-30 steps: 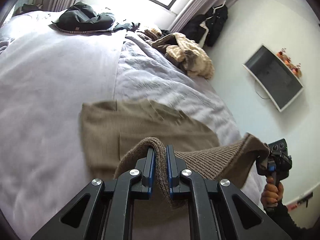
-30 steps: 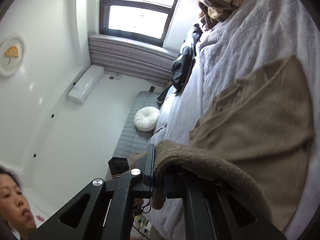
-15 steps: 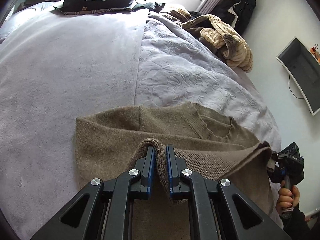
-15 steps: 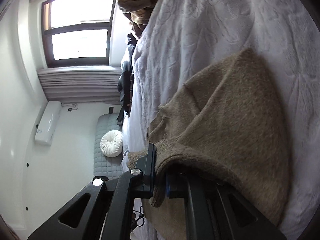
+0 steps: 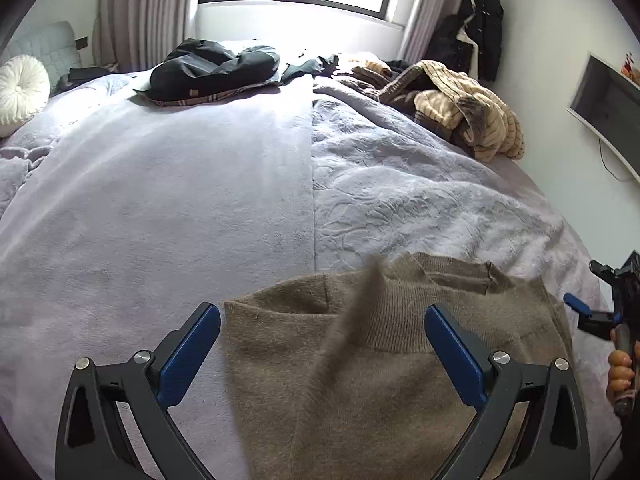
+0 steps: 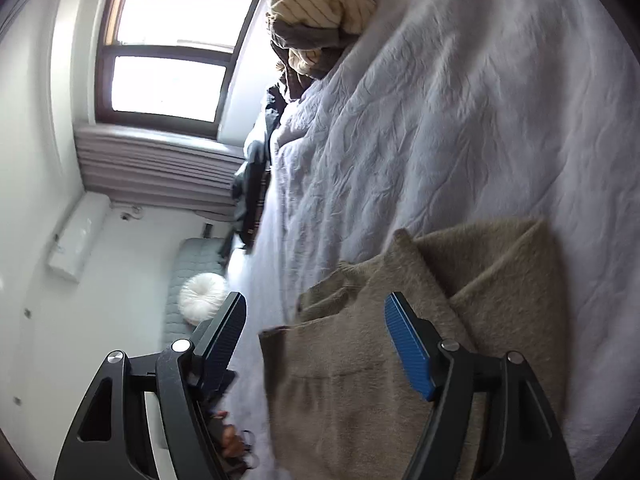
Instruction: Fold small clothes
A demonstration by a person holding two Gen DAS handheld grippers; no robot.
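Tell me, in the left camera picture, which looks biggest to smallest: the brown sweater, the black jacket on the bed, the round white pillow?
1. Brown sweater, though it is nearest the camera.
2. Black jacket.
3. Round white pillow, partly cut off at the edge.

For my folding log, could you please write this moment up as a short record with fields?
surface: bed with a lilac cover
garment: brown sweater lying on the bed, hem folded up over the body
left gripper: open, holding nothing, above the sweater
right gripper: open, holding nothing, above the sweater
other clothes: striped beige pile and dark jacket at the far end of the bed
fold state: one fold laid, both grippers clear of the cloth
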